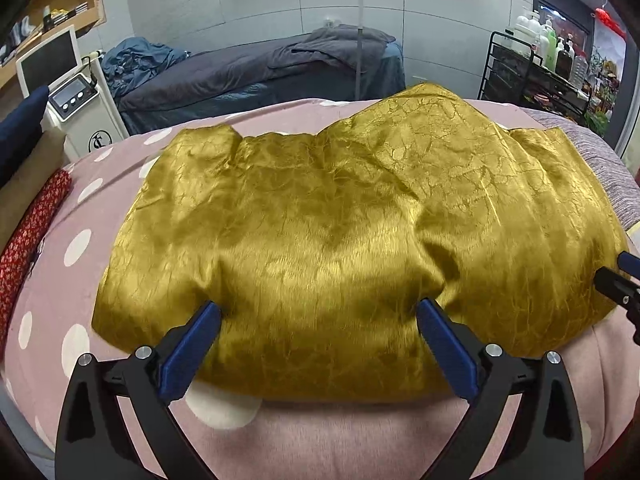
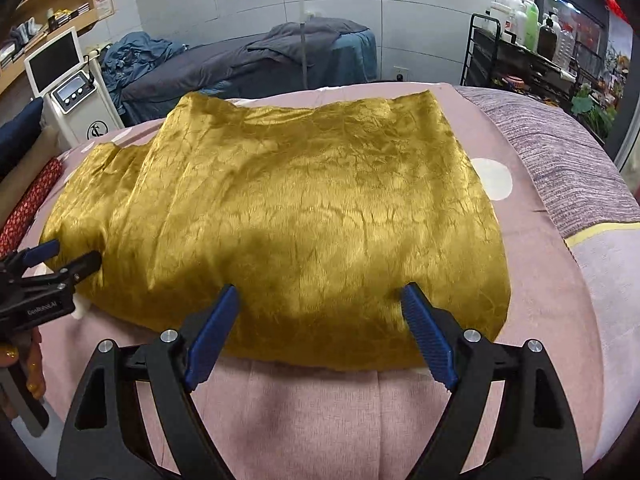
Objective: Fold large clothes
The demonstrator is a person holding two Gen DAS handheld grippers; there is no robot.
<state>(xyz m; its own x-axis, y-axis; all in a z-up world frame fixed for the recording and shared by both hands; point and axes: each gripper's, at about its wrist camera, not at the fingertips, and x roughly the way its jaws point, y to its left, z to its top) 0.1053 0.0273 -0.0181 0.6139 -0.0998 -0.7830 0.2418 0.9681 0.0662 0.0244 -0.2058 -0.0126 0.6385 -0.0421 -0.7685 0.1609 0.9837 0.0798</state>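
A large shiny gold crinkled garment (image 1: 340, 220) lies folded over and spread across a pink polka-dot bedcover (image 1: 320, 432); it also shows in the right wrist view (image 2: 300, 208). My left gripper (image 1: 318, 312) is open, its blue pads over the garment's near edge, left part. My right gripper (image 2: 320, 294) is open over the near edge, right part. The right gripper's tip shows at the right edge of the left wrist view (image 1: 616, 276). The left gripper shows at the left of the right wrist view (image 2: 60, 260).
A red patterned cloth roll (image 1: 28, 248) lies along the bed's left edge. A white machine with a screen (image 1: 68, 92) stands at the back left. A grey treatment bed (image 1: 256, 68) is behind. A black cart with bottles (image 1: 536, 68) stands at the back right. A grey blanket (image 2: 568, 168) lies on the right.
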